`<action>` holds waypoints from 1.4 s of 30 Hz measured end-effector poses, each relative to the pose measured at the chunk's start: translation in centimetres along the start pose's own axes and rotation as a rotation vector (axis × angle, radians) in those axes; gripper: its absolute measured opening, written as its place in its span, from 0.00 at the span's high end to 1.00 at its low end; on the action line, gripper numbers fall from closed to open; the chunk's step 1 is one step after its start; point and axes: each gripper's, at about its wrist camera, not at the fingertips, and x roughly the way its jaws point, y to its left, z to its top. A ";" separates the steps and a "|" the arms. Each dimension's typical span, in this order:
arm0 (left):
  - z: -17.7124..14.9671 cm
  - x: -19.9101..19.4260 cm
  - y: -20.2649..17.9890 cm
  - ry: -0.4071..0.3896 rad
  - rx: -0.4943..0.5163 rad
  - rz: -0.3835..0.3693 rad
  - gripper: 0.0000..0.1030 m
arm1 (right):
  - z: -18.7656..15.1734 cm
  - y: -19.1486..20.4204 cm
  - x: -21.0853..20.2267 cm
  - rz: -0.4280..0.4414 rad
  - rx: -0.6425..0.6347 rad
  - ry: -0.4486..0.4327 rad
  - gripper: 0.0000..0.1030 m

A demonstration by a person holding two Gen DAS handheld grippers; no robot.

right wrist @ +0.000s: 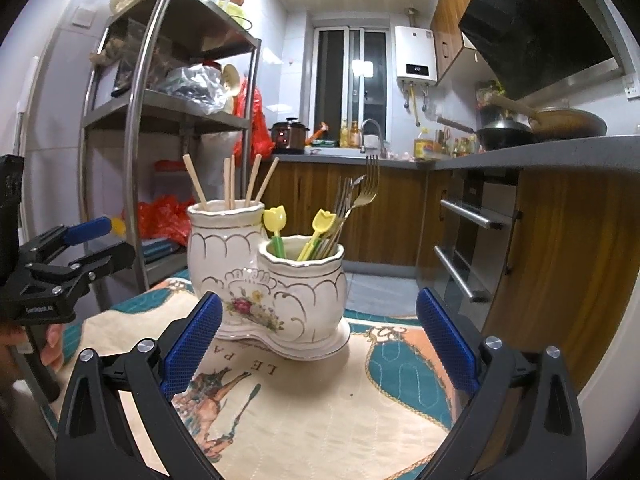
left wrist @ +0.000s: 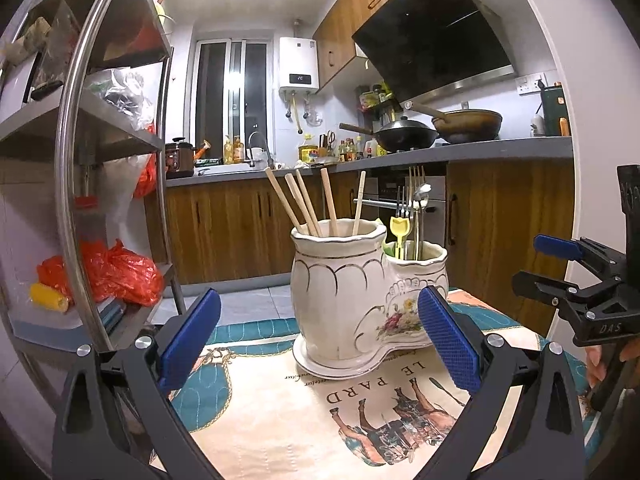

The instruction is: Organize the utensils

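Observation:
A white ceramic double utensil holder (left wrist: 352, 300) (right wrist: 256, 280) with gold trim and a flower print stands on a patterned cloth. Its taller cup holds several wooden chopsticks (left wrist: 304, 204) (right wrist: 230, 184). Its shorter cup holds metal forks (left wrist: 414, 200) (right wrist: 360, 196) and yellow tulip-topped picks (left wrist: 400, 232) (right wrist: 320, 228). My left gripper (left wrist: 320, 336) is open and empty, just in front of the holder. My right gripper (right wrist: 320, 336) is open and empty, also just in front of it. Each gripper shows at the edge of the other's view.
The cloth (left wrist: 304, 420) (right wrist: 340, 400) covers a small table. A steel shelf rack (left wrist: 100, 140) (right wrist: 160, 120) with red bags stands at the left. Wooden kitchen cabinets, a grey counter (left wrist: 480, 156) with woks, and an oven (right wrist: 472, 248) lie behind.

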 end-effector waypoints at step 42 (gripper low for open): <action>0.0 0.5 0.3 0.028 -0.018 0.011 0.05 | 0.1 0.3 0.1 -0.002 -0.001 0.001 0.06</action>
